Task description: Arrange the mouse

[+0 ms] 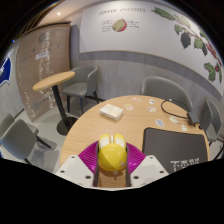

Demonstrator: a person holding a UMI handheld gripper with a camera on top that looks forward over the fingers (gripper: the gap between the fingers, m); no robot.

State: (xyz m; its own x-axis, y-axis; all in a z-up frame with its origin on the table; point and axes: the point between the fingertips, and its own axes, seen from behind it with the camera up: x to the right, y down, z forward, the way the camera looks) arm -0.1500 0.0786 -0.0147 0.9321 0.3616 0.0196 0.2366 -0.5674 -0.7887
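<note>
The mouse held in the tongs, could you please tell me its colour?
Yellow; the mouse shows best in the gripper view.

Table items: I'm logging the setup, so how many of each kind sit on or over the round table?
Yellow mouse, between the gripper fingers: 1
Dark mouse pad: 1
White box: 1
Small pale items, too small to identify: uncounted
Total: 3

The gripper (111,168) points forward and slightly downward; its two fingers (76,170) show white outer shells, each with a magenta pad (90,155) on the inner face; both pads press against a yellow mouse (111,156) held between them; the jaws stand level, side by side.
</note>
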